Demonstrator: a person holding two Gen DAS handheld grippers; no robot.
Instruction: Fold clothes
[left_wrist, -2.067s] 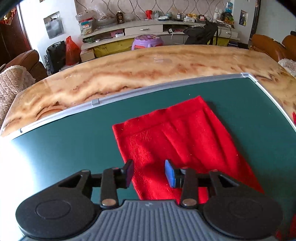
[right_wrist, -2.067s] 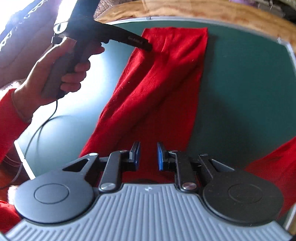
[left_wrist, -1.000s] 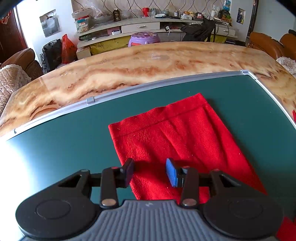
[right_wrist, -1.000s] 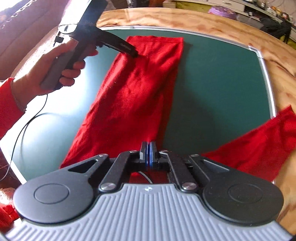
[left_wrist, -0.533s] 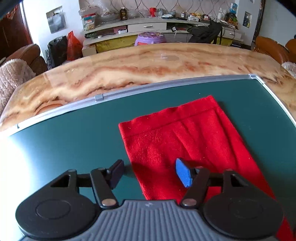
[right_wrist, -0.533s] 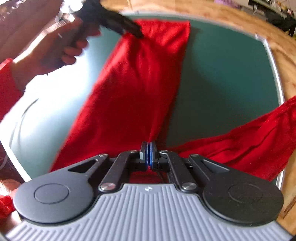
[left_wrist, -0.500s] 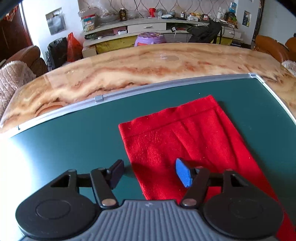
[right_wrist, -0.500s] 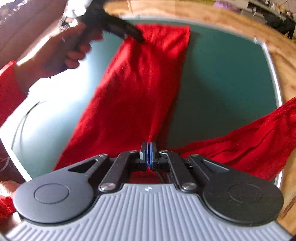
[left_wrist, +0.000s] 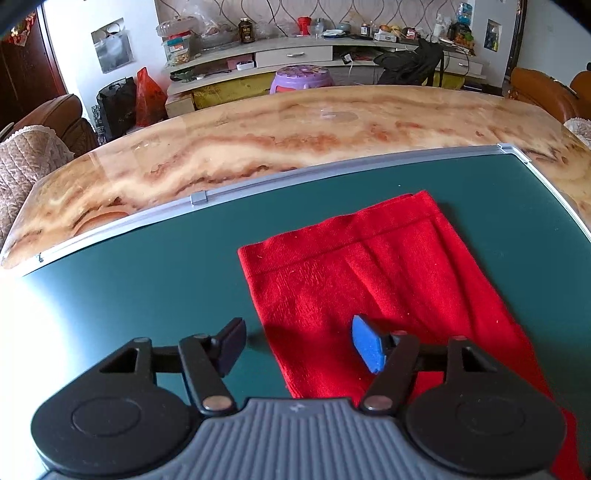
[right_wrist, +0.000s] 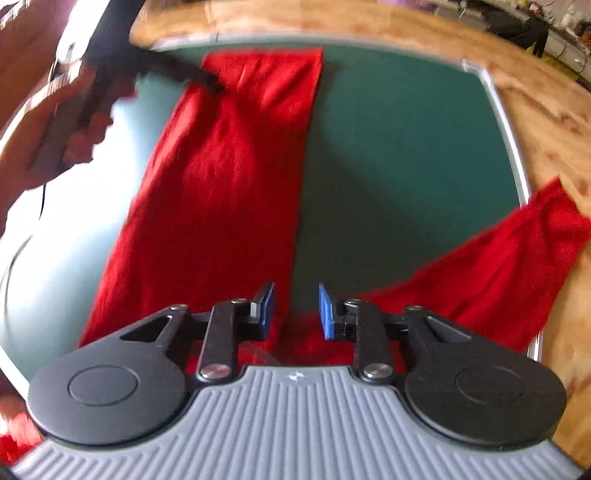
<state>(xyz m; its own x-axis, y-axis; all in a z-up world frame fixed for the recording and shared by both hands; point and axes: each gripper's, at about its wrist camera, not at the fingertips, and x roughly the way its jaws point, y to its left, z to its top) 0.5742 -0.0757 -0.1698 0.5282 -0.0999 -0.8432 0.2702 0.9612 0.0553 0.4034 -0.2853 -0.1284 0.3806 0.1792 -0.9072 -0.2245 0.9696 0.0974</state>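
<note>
Left wrist view shows the red garment (left_wrist: 373, 280) lying flat on the green mat (left_wrist: 147, 266), its hemmed end toward 12 o'clock and its length running toward 5 o'clock under the tool. The left gripper (left_wrist: 299, 341) stands with its jaws apart and opening; the dark left pad (left_wrist: 232, 345) sits over bare mat at 9 o'clock of the cloth edge, and the blue right pad (left_wrist: 365, 347) sits over the fabric, so the jaws straddle the long edge without pressing on it. This placement probably prepares a pinch on that edge for the next fold. Right wrist view shows the same garment (right_wrist: 221, 184) as a long strip running from 12 o'clock down to the tool, with a second red section (right_wrist: 498, 266) trailing toward 3 o'clock across the mat frame (right_wrist: 513, 147) onto the marbled table (right_wrist: 546, 122). The right gripper (right_wrist: 295, 306) has its jaws parted and opening; red cloth lies below and between the pads, but neither pad bears on it, which reads as a release after laying the strip straight. The person's hand (right_wrist: 55, 129) at 10 o'clock carries the left tool, its tip resting at the strip's far end, apparently to keep that end aligned. The view is blurred, so contact there cannot be confirmed.
</note>
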